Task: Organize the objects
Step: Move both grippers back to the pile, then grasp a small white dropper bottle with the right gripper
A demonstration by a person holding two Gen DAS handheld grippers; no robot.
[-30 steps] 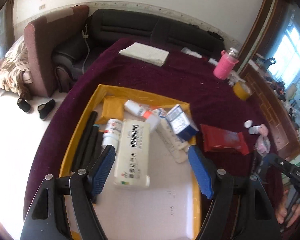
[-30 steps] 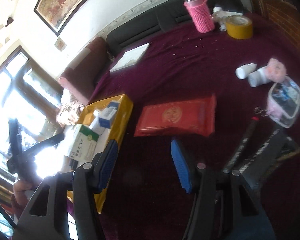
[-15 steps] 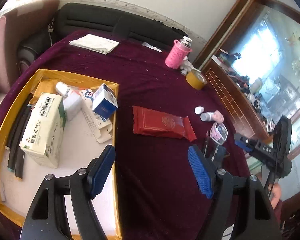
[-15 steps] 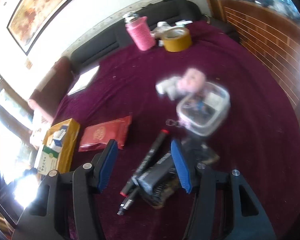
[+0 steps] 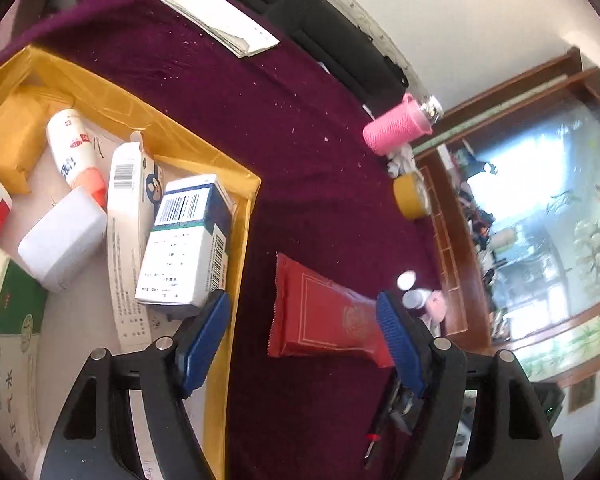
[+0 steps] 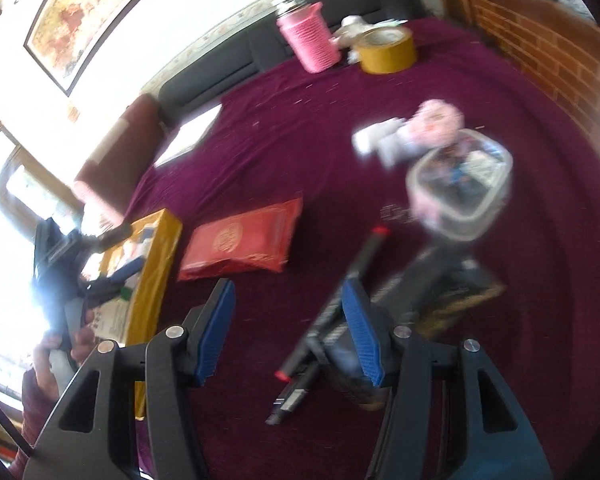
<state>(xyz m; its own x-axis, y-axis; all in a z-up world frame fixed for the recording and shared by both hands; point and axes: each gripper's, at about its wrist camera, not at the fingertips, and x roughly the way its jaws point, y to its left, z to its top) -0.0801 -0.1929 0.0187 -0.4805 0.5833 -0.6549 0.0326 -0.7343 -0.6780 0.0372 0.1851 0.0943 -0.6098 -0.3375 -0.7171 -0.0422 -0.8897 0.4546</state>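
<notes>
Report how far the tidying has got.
Done: medicine boxes and bottles lie in the yellow cardboard tray. In hand: nothing; left gripper and right gripper are open. Left: red foil packet, black markers, clear plastic tub.

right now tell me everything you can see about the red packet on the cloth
The red packet is a flat, sealed, glossy pouch with crimped zigzag ends, a thin pale border line and a gold round emblem. It lies flat on the maroon cloth, just outside the yellow tray, apart from it. Nothing grips it; the left gripper frames it, open.
</notes>
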